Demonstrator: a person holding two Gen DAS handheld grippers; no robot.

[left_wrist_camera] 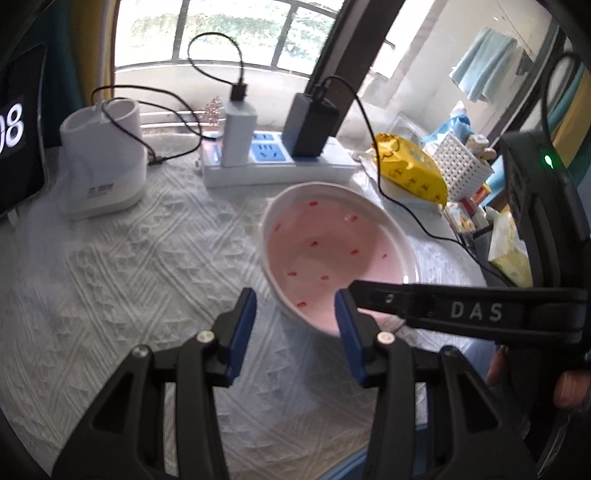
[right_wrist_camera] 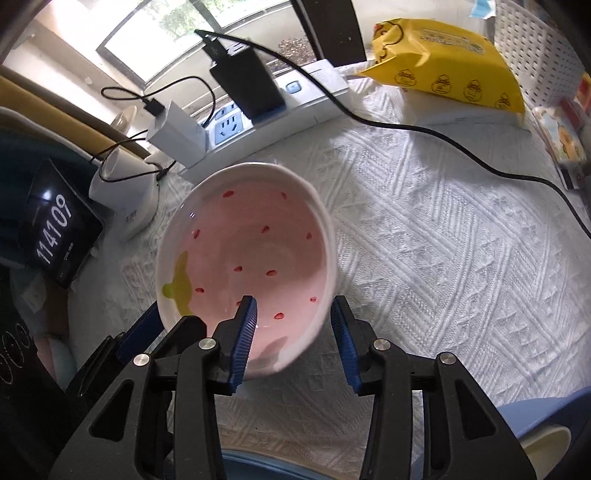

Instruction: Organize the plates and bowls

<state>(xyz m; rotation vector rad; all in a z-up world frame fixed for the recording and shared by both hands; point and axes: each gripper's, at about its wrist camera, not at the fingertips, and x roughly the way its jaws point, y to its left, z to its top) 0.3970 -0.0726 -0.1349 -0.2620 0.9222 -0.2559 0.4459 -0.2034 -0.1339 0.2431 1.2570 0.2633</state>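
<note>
My right gripper (right_wrist_camera: 293, 321) straddles the near rim of the pink red-speckled ceramic bowl (right_wrist_camera: 255, 254), jaws apart, not pressing. Left gripper (left_wrist_camera: 295, 314) jaws open, empty, at bowl's 7 o'clock. White power strip w/ chargers (right_wrist_camera: 280, 110) at 12, black cable (right_wrist_camera: 461, 147) and yellow wipes pack (right_wrist_camera: 450, 62) at 2. Counter's white textured cloth (right_wrist_camera: 424, 277) bare at 3.

Daylight pours in from the window (left_wrist_camera: 221, 33) behind the table, washing it out to near white in both views. The white tablecloth (left_wrist_camera: 129, 277) is bright, its weave crisp mid-frame. The pink bowl (right_wrist_camera: 255, 258) carries small glints and looks slightly smeared at its near rim, perhaps from motion. Both fisheye pictures bend straight lines and darken to black at the corners.
</note>
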